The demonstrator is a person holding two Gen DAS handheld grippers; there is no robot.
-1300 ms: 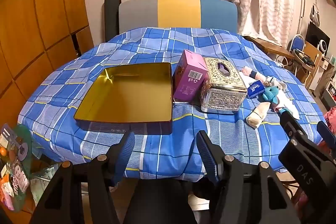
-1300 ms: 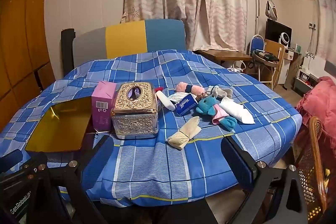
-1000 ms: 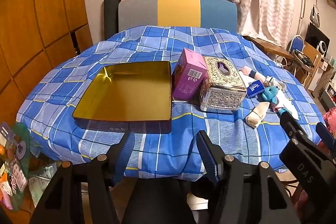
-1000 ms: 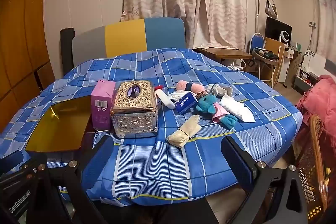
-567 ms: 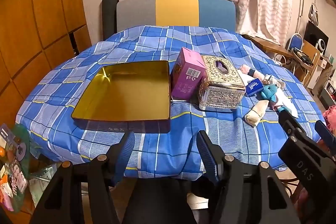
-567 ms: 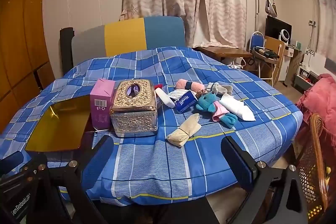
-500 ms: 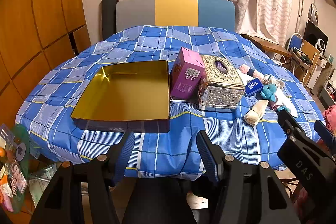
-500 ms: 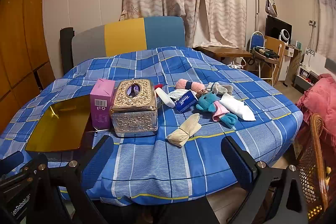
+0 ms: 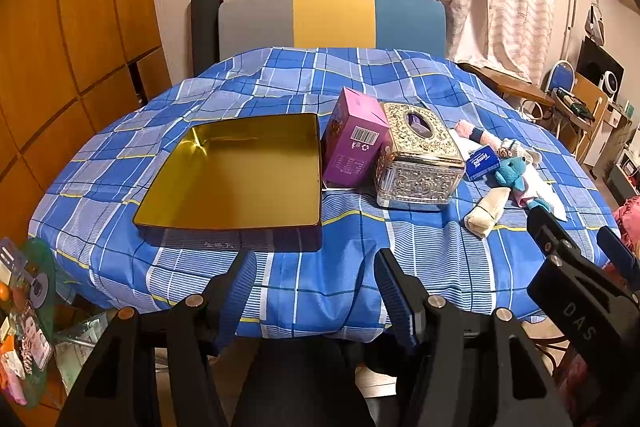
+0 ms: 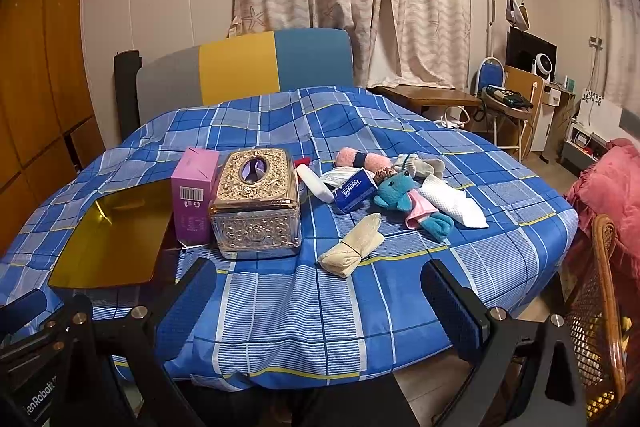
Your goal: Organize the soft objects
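A pile of soft things lies on the right of the blue plaid table: a beige rolled cloth [image 10: 352,246] [image 9: 489,210], a blue plush toy [image 10: 404,197] [image 9: 513,171], a white mesh cloth [image 10: 454,202], a pink roll [image 10: 362,159] and a grey sock [image 10: 420,163]. An open gold tin [image 9: 236,173] [image 10: 112,235] sits at the left. My left gripper [image 9: 316,291] is open and empty, below the table's near edge. My right gripper [image 10: 320,303] is open wide and empty, short of the beige cloth.
A pink box [image 9: 354,143] and an ornate metal tissue box [image 9: 418,161] stand between tin and pile. A blue tissue pack [image 10: 354,190] lies by the plush. A chair back [image 9: 332,19] is behind the table. A wicker chair [image 10: 600,307] stands at right.
Both grippers drifted slightly; the table scene has shifted a little in view. No object has moved and both grippers stayed open.
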